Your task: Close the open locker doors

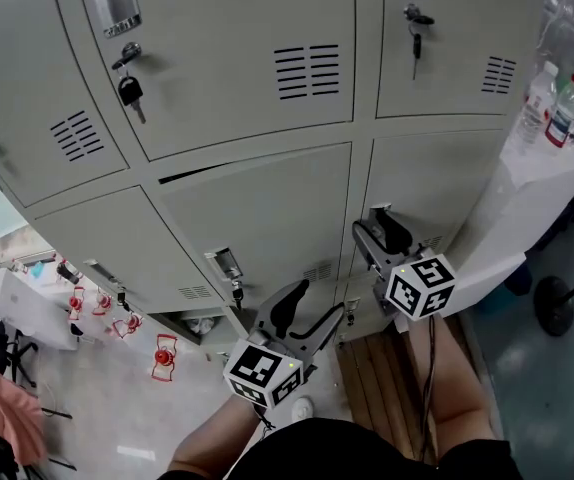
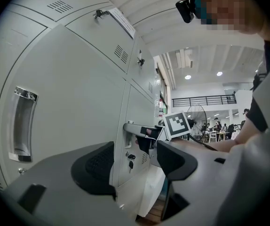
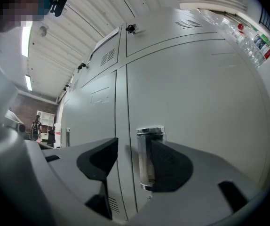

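In the locker bank, middle door slightly ajar, inside hidden.

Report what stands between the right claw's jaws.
A chrome handle on the locker door stands between the jaws of the right claw, beside the one at picture right; they are apart, not clamped on it. Shown in the right gripper view.

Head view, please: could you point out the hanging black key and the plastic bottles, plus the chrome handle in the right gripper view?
hanging black key (image 1: 130,92): head view, on its black head.
plastic bottles (image 1: 563,118): head view, on one bottle's body.
chrome handle (image 3: 143,159): right gripper view, on its middle.
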Motion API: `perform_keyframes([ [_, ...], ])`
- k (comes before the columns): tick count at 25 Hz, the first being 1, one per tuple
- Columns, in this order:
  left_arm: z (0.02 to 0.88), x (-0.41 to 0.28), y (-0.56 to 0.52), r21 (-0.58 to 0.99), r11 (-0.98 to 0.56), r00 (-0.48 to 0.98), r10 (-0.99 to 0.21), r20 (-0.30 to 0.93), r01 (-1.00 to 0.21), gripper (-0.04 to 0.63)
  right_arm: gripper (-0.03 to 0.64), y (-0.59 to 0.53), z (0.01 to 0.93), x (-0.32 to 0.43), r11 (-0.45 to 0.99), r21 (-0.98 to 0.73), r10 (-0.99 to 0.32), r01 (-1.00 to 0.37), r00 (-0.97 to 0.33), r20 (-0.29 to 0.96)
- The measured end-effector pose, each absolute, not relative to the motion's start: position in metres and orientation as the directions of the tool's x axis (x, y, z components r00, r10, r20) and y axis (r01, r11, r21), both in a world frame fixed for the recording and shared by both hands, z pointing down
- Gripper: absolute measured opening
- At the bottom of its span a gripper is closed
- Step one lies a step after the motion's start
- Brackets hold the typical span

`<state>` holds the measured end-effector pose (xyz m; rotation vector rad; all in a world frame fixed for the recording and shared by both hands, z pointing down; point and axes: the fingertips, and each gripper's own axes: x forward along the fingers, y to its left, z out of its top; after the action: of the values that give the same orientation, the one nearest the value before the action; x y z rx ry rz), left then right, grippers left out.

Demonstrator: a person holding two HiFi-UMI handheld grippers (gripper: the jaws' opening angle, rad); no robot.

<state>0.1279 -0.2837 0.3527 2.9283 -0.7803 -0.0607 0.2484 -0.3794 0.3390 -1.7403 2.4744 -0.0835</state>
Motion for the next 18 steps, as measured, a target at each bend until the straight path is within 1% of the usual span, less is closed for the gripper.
perform_keyframes([
  [18,0.3529,0.1333,-0.2766,0.117,-0.854,0.86,-0.51,-0.006,-0.506,0.304,0.22,-0.3699,0.3385,0.257,0.348,-0.114,-0.937,-0.93,-0.343,-0.06],
])
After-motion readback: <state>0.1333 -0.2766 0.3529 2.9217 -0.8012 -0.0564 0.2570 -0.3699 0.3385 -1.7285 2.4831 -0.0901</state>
